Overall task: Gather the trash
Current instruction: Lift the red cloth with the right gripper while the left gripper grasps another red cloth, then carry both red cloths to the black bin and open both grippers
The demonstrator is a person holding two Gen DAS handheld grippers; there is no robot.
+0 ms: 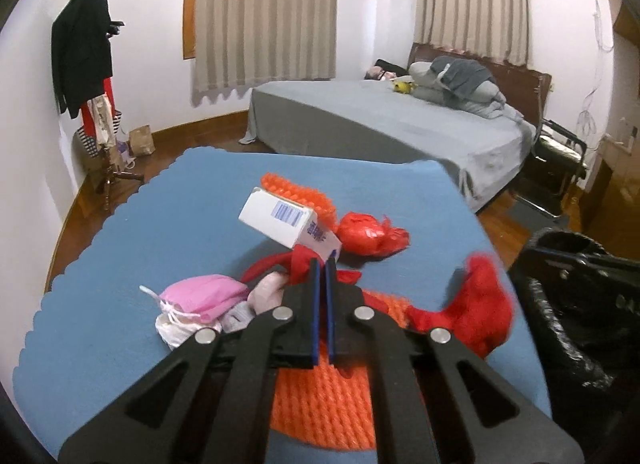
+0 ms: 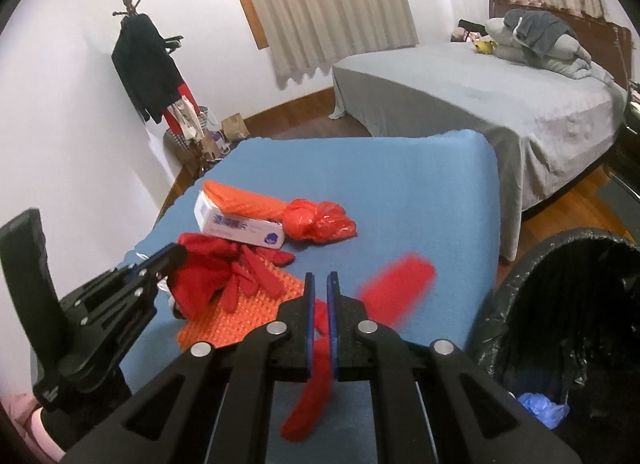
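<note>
both grippers clamped on red stuff, bin off to the right

so the whole mess sits on a blue mat [image 2: 400, 191] with a scalloped edge. left gripper [image 1: 322, 262] has its jaws pinched together on a red glove [image 2: 224, 276]. from the right wrist view you can see the glove bunched up at its tip with the fingers dangling over an orange spiky mesh pad [image 2: 244, 320]. no earlier shot to compare, so that's just how it looks.

right gripper [image 2: 320, 278] is also closed, with a red strip [image 2: 316, 376] of something running right between the pads and out the front. it's blurred hard, so i can't tell whether it's another glove or plastic. in the left wrist view it shows up as a red smear [image 1: 476, 304] next to the bin.

the rest of the trash on the mat:
- a white box [image 2: 240, 223] with blue print, tilted, leaning against a rolled orange net [image 2: 244, 199]
- a crumpled red plastic bag [image 2: 320, 219] just right of the box, touching the net's end
- a pink face mask [image 1: 204, 296] and some whitish crumpled bits beside it, near the left gripper

the black-lined trash bin [image 2: 580, 304] stands off the right edge of the mat, with something blue and crinkly [image 2: 544, 410] inside it low down.

background is a bed with grey sheets [image 2: 500, 103] and a coat rack [image 1: 92, 43] in the corner.
</note>
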